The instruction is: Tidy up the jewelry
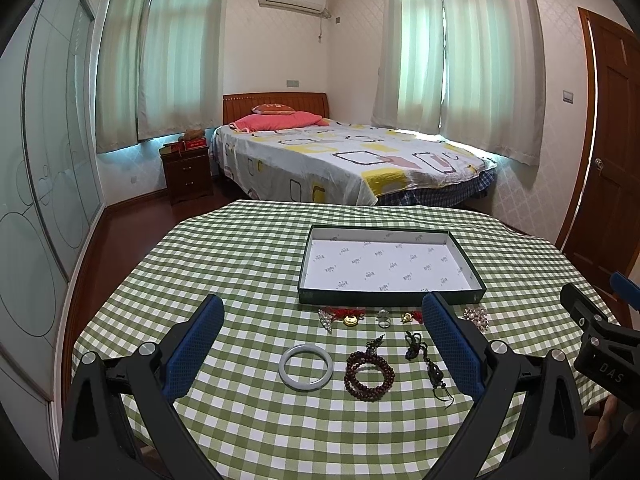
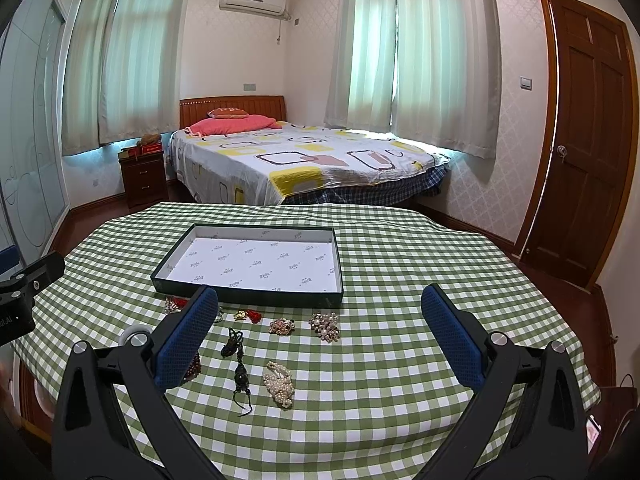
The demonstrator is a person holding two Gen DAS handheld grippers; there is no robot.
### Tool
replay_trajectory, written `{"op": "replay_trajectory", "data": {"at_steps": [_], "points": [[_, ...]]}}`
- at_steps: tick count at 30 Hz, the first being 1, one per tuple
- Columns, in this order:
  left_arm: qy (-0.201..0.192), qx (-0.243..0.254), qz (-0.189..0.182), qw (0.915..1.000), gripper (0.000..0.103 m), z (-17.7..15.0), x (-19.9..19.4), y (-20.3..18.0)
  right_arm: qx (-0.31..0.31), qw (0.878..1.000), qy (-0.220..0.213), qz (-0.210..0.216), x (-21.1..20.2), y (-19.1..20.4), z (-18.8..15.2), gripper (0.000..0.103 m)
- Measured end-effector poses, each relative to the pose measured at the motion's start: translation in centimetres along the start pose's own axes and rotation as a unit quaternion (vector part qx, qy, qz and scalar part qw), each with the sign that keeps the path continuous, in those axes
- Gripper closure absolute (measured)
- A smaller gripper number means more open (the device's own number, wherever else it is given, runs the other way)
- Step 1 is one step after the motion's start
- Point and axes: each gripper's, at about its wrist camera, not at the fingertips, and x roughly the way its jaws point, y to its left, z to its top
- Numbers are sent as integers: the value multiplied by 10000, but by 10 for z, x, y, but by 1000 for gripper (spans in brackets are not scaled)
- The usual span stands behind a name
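Note:
A shallow dark box with a white printed lining (image 1: pixel 460 294) (image 2: pixel 160 280) lies empty on the checked table. In front of it lie a pale jade bangle (image 1: pixel 306 366), a brown bead bracelet (image 1: pixel 369 376), a dark pendant on cord (image 1: pixel 434 370) (image 2: pixel 239 372), a gold charm with red cord (image 1: pixel 351 320), a ring (image 1: pixel 384 322), a pearl strand (image 2: pixel 279 384) and two pearl brooches (image 2: pixel 325 326) (image 2: pixel 281 326). My left gripper (image 1: pixel 324 308) hovers open above the bangle and beads. My right gripper (image 2: pixel 320 300) hovers open above the brooches and pearls. Neither holds anything.
The green-and-white checked cloth (image 1: pixel 248 264) covers a round table. Behind it stand a bed (image 1: pixel 340 156), a nightstand (image 1: pixel 188 172) and a wooden door (image 2: pixel 584 132). The other gripper's body shows at the right edge (image 1: pixel 600 344) of the left wrist view.

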Motion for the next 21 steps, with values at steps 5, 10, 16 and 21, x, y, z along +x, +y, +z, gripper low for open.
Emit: {"op": "replay_trajectory", "data": {"at_steps": [5, 10, 16, 21], "points": [[1, 3, -3, 10000, 7, -2, 1, -1, -1, 10000, -2, -2, 0, 0, 0, 4], [2, 4, -2, 10000, 7, -3, 1, -2, -1, 10000, -2, -1, 0, 0, 0, 4], [10, 6, -11, 10000, 7, -4, 1, -2, -1, 10000, -3, -6, 0, 0, 0, 4], [14, 7, -13, 10000, 7, -5, 1, -2, -7, 10000, 1, 4, 0, 0, -1, 4]]}}
